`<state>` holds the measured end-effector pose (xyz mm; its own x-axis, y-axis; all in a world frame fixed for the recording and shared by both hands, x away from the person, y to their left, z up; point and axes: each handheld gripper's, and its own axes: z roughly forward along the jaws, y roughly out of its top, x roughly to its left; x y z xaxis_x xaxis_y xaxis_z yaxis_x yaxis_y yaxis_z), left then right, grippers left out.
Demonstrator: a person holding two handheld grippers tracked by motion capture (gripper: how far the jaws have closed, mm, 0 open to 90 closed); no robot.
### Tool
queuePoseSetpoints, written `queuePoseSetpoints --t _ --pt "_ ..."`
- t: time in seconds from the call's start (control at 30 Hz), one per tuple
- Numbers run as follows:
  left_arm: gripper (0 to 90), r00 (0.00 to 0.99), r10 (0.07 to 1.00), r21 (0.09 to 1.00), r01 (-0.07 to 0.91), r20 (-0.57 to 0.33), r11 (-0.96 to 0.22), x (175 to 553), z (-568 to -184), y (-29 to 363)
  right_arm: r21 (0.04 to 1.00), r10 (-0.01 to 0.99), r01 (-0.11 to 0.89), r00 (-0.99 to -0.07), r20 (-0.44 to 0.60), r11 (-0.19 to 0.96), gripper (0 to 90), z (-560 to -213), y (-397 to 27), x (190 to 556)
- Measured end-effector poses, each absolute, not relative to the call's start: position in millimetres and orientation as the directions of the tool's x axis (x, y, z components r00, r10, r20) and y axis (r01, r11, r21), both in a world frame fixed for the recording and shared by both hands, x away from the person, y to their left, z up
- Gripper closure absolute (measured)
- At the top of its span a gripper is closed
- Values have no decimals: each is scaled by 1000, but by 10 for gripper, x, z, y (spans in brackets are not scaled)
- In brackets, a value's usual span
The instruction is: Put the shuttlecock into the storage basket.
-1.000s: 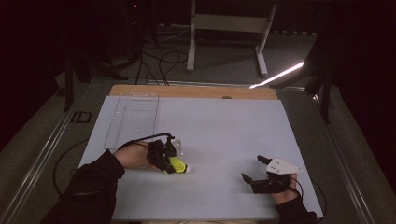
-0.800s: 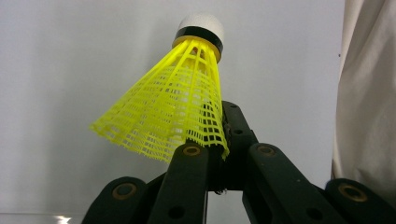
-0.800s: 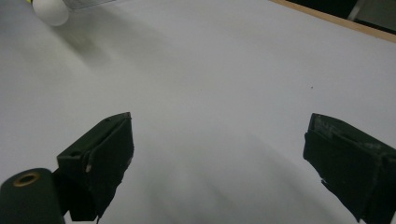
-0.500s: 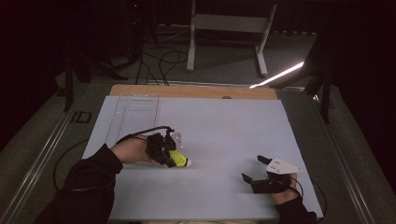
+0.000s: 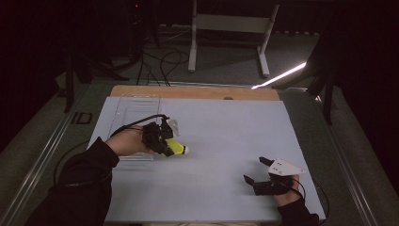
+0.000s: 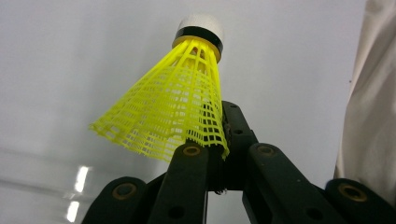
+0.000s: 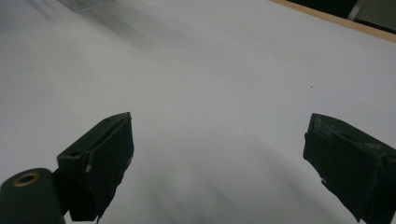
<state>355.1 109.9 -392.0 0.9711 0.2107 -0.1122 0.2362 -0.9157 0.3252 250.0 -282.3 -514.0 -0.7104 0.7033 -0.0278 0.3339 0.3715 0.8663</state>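
Shuttlecock (image 6: 177, 107): one, plastic. Skirt neon yellow, an open lattice of ribs and cross-bars flaring to a wide rim. Black band below a rounded white cap at the narrow end. In the left gripper view the cap points away from the camera and the rim faces it. No damage visible.

Location: held over the left half of the desk (image 5: 226, 136), in the left gripper (image 5: 162, 141); in the high view the cap points toward the desk's middle.

Left gripper: fingers (image 6: 191, 172) closed on the skirt's rim, the lattice pinched between them.

Right gripper (image 5: 258, 170): low over the desk's near right corner, well apart from the shuttlecock. Fingers (image 7: 100, 163) spread wide, nothing between them.

Desk: covered by a pale sheet; a wooden edge shows at the far side.
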Motion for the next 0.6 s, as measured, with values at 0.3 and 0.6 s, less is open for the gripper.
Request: queuePoseSetpoints --t 0.3,0.6 --pt "897 949 308 349 313 -69 -883 3669 -3753 1249 864 704 336 -710 -29 374 87 -5145 -2818 2502" --pt "897 912 409 368 390 -30 -844 3766 -3628 1389 864 703 336 -710 -30 376 86 -5145 -2816 2501"
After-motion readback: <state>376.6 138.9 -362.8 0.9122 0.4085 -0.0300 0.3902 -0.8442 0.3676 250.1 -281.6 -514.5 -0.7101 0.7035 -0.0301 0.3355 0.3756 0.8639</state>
